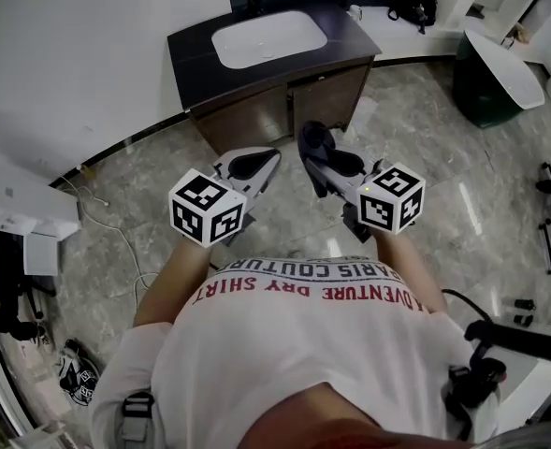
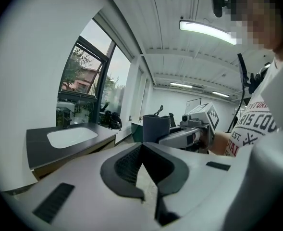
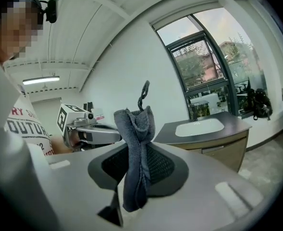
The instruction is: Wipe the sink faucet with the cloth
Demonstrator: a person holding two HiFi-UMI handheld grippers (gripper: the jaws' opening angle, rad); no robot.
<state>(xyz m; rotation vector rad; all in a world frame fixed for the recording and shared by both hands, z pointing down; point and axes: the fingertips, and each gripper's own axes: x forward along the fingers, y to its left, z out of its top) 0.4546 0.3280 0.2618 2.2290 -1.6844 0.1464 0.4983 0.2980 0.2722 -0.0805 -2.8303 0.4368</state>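
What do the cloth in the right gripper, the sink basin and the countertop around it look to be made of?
Cloth: soft grey-blue fabric, likely microfibre or terry, judging by the nubbly pile and limp folds.
Basin: white and smooth, probably glazed ceramic, with an even surface.
Countertop: dark matte slab, either stone or laminate. The pictures do not show which.
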